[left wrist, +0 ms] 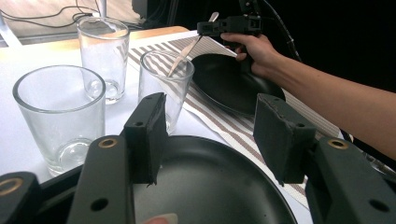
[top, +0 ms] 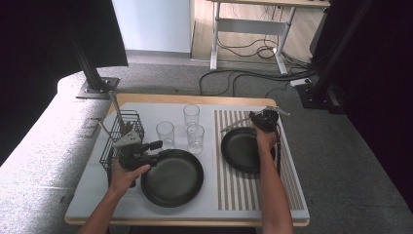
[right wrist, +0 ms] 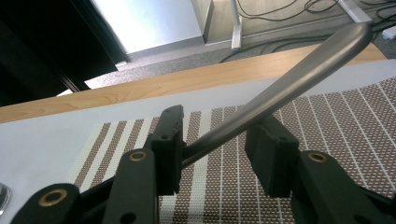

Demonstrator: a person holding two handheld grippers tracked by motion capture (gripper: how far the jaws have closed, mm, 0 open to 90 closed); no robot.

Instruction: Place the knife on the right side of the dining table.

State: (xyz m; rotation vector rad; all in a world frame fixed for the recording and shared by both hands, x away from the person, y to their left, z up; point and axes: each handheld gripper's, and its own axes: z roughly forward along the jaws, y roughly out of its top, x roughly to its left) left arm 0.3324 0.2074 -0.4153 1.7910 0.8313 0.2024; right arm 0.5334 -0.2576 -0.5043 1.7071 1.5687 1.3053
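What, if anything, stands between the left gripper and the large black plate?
Nothing visible does. The left gripper hangs with its jaws open right over the rim of the large black plate. The three glasses stand beyond it, off the plate.

Both forearms are bare, no sleeves. The left tongs (top: 155, 145) carry a grey three-cornered plate; the right tongs (right wrist: 217, 149) are black with brass-coloured rivets and rough dark pads (right wrist: 272, 154).
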